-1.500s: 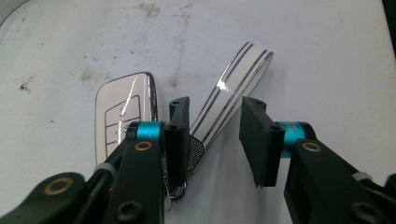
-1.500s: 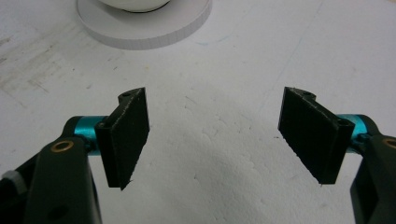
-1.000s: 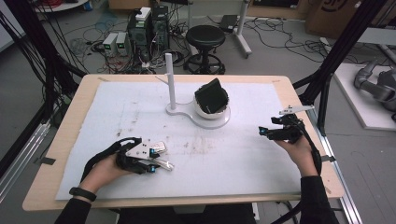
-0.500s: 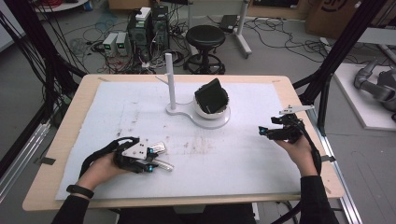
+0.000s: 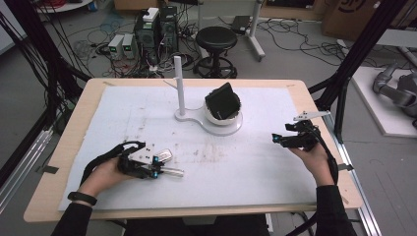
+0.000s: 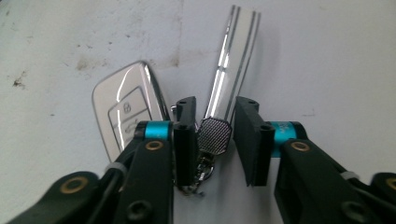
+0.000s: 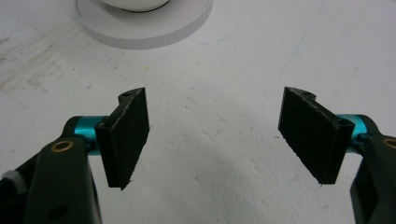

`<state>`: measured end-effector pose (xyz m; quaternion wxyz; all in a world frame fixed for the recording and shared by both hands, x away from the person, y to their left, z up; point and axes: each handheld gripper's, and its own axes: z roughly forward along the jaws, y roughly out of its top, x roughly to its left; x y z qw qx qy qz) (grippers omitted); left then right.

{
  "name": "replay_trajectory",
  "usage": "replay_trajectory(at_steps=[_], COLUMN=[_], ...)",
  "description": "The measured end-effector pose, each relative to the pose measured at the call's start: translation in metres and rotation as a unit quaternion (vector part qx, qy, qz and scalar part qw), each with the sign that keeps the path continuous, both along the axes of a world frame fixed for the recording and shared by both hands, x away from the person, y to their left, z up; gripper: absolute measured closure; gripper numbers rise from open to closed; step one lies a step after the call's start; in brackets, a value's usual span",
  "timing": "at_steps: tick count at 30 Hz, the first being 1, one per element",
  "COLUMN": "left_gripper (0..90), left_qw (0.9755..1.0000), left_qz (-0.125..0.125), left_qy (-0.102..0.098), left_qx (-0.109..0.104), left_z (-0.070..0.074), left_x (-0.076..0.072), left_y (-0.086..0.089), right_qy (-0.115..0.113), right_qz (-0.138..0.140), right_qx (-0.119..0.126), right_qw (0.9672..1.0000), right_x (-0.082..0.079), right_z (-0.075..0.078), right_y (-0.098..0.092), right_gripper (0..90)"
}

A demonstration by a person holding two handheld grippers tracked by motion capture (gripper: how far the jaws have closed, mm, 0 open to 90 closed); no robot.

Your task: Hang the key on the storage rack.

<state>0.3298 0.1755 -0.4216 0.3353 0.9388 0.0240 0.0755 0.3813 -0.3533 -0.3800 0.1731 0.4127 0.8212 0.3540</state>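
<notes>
Left gripper [image 6: 215, 140], low near the front left corner of the table [image 5: 64, 162], has just been closing its jaws around the knurled end of one slim silver bar [image 6: 231, 65]; one pad touches it, the other stands just off. One white car key fob [image 6: 123, 114] lies just beside that bar. Right gripper [image 7: 215, 135], near the right edge, hangs with jaws wide apart and nothing between them. One white stand [image 5: 206, 118] with one upright post sits mid-table, carrying one dark object [image 5: 223, 101].
</notes>
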Motion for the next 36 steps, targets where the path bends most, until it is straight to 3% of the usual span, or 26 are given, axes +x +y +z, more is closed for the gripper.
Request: replay_trajectory(at_steps=[6, 7, 13, 15, 17, 24, 26, 27, 28, 29, 32, 33, 34, 35, 36], left_gripper=[71.5, 70.2, 61.7, 62.2, 70.0, 73.6, 73.6, 73.6, 73.6, 73.7, 73.6, 73.6, 73.6, 73.7, 73.6], left_qw=[0.9999, 0.9996, 0.9994, 0.9994, 0.9992, 0.9986, 0.998, 0.9972, 0.9972, 0.9952, 0.9938, 0.9918, 0.9918, 0.9888, 0.9888], left_qz=[0.013, 0.02, 0.028, 0.031, 0.034, 0.047, 0.057, 0.063, 0.063, 0.073, 0.08, 0.085, 0.085, 0.091, 0.091], left_qy=[0.011, 0.021, 0.022, 0.017, 0.019, 0.025, 0.026, 0.029, 0.029, 0.037, 0.036, 0.036, 0.036, 0.04, 0.04], left_qx=[-0.003, -0.004, 0.0, 0.006, 0.004, 0.0, -0.012, -0.028, -0.028, -0.055, -0.069, -0.088, -0.088, -0.111, -0.111], left_z=[0.001, 0.0, -0.002, -0.001, -0.001, 0.002, 0.006, 0.01, 0.01, 0.015, 0.019, 0.024, 0.024, 0.031, 0.031], left_x=[0.0, 0.001, 0.0, 0.001, 0.001, 0.001, 0.001, 0.002, 0.002, 0.003, 0.005, 0.006, 0.006, 0.009, 0.009], left_y=[0.004, 0.003, 0.002, 0.003, 0.003, 0.004, 0.006, 0.009, 0.009, 0.012, 0.014, 0.016, 0.016, 0.017, 0.017], right_qy=[-0.001, -0.001, -0.001, -0.001, -0.001, -0.001, -0.003, -0.003, -0.003, -0.002, -0.002, -0.002, -0.002, -0.003, -0.002], right_qz=[-0.003, -0.003, -0.001, -0.001, -0.002, -0.001, -0.001, 0.0, 0.0, -0.001, -0.001, -0.001, -0.001, 0.001, 0.001], right_qx=[0.003, 0.003, 0.002, 0.002, 0.002, 0.002, 0.002, 0.001, 0.001, 0.001, 0.001, 0.0, 0.0, 0.0, 0.0], right_qw=[1.0, 1.0, 1.0, 1.0, 1.0, 1.0, 1.0, 1.0, 1.0, 1.0, 1.0, 1.0, 1.0, 1.0, 1.0], right_x=[0.0, 0.0, -0.001, -0.001, -0.001, 0.0, 0.0, 0.0, 0.0, 0.0, 0.0, 0.0, 0.0, 0.001, 0.001], right_z=[0.0, 0.0, 0.001, 0.001, 0.001, 0.001, 0.001, 0.0, 0.0, 0.001, 0.001, 0.001, 0.001, 0.001, 0.001], right_y=[-0.002, -0.002, 0.0, 0.0, -0.001, -0.001, -0.001, -0.001, -0.001, 0.0, 0.001, 0.001, 0.001, 0.001, 0.002], right_gripper=[25.3, 25.3, 25.3, 25.3, 25.3, 25.3, 25.3, 25.3, 25.3, 25.3, 25.3, 25.3, 25.3, 25.3, 25.3])
